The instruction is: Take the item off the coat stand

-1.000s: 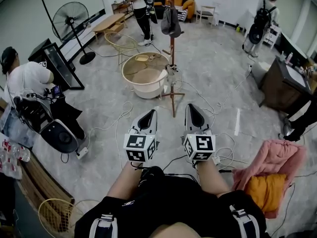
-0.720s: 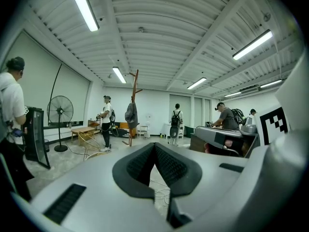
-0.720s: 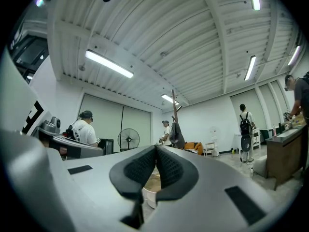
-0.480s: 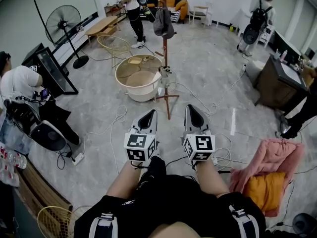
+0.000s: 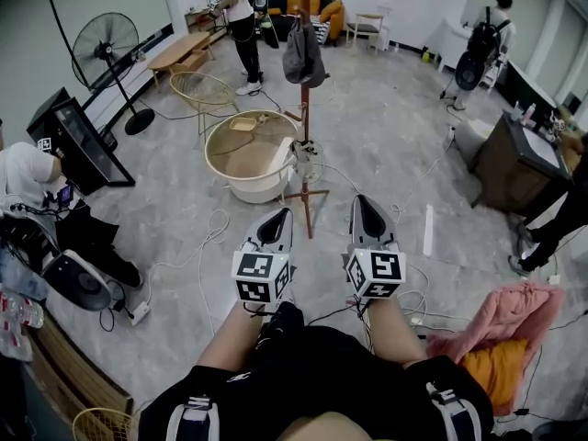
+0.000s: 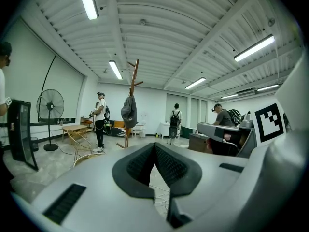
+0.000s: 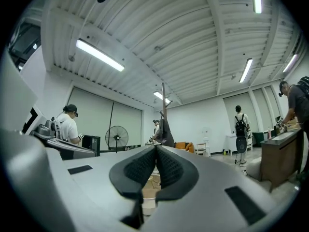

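Observation:
A wooden coat stand [image 5: 305, 108] rises from the floor some way ahead of me, with a grey item [image 5: 303, 55] hanging from a peg near its top. My left gripper [image 5: 278, 212] and right gripper [image 5: 361, 201] are held side by side, low and well short of the stand, pointing toward it. Both are shut with nothing between the jaws. In the left gripper view the grey item [image 6: 129, 112] hangs on the stand [image 6: 133, 88] far beyond the gripper [image 6: 154, 144]. In the right gripper view the stand [image 7: 163, 105] and item [image 7: 166, 132] are just above the gripper [image 7: 156, 148].
A round beige tub [image 5: 220, 159] sits left of the stand's base. Cables [image 5: 207, 237] trail over the floor. A fan [image 5: 106, 44] and a wire chair [image 5: 204, 90] stand at the left, a dark desk [image 5: 514, 163] at the right, pink cloth [image 5: 505, 306] nearby. Several people stand around.
The room has slid in the head view: the stand's base now lies a little closer to my grippers. Both grippers keep their pose, shut and side by side.

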### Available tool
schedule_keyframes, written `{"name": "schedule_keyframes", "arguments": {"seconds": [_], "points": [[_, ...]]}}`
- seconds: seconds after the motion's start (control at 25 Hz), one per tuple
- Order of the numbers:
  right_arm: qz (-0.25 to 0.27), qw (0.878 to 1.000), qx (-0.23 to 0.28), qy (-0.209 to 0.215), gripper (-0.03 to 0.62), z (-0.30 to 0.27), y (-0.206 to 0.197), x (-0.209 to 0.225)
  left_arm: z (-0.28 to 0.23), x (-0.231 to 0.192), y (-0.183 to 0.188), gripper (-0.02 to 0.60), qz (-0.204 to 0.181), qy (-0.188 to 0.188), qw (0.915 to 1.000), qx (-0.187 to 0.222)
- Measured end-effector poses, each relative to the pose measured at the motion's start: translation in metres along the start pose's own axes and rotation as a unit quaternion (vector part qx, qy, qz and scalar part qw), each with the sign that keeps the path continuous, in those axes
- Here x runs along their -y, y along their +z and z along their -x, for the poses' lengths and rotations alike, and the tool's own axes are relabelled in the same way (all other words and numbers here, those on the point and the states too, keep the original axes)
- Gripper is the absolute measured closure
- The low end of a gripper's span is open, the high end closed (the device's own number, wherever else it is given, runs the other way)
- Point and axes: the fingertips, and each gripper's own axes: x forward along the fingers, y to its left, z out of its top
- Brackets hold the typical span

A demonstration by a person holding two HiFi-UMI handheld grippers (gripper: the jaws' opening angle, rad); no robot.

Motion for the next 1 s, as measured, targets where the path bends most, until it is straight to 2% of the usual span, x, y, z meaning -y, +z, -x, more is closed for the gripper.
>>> {"name": "schedule_keyframes", "arguments": {"seconds": [0.28,0.6,0.76,1.0], "points": [[0.003,1.000,0.006,-0.006,0.579,-0.164,0.025,0.016,-0.128,-0.100,0.065,0.566,-0.003,-0.014,0.9999,0.009],[0.016,1.000,0.018,-0.014,0.579,-0.322,0.024,0.028,-0.247,-0.198,0.089,0.566,-0.002,-0.022,0.9997,0.008],[0.038,0.999,0.019,-0.022,0.579,-0.371,0.022,0.043,-0.291,-0.232,0.097,0.566,-0.012,-0.001,0.9999,0.006],[0.040,0.999,0.015,0.011,0.579,-0.420,0.003,0.059,-0.327,-0.252,0.087,0.566,0.007,0.029,0.9995,0.010]]}}
